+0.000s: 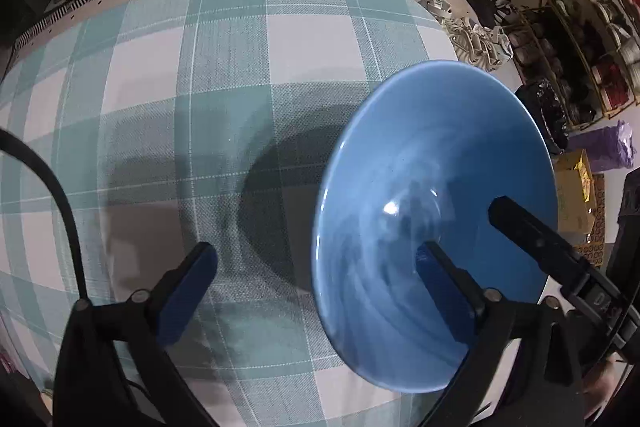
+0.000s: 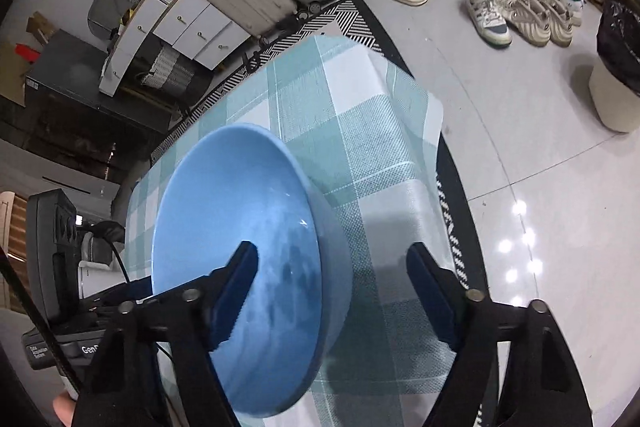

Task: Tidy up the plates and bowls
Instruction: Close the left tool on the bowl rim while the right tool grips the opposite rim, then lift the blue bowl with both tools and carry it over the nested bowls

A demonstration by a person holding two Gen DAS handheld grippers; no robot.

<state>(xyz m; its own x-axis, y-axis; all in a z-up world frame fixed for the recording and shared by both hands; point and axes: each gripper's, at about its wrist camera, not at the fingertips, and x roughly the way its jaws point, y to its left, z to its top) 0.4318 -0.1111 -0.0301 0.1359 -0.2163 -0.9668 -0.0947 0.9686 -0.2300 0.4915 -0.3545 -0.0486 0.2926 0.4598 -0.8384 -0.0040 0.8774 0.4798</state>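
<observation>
Blue bowl (image 1: 432, 187) sits tilted above the checked table (image 1: 160, 67), its wall between the spread fingers of the right claw (image 2: 332, 287); whether they pinch it is unclear. The left claw (image 1: 316, 275) gapes, one finger inside the bowl. My advice: close firmly on the rim before moving, level it, and lower it gently
</observation>
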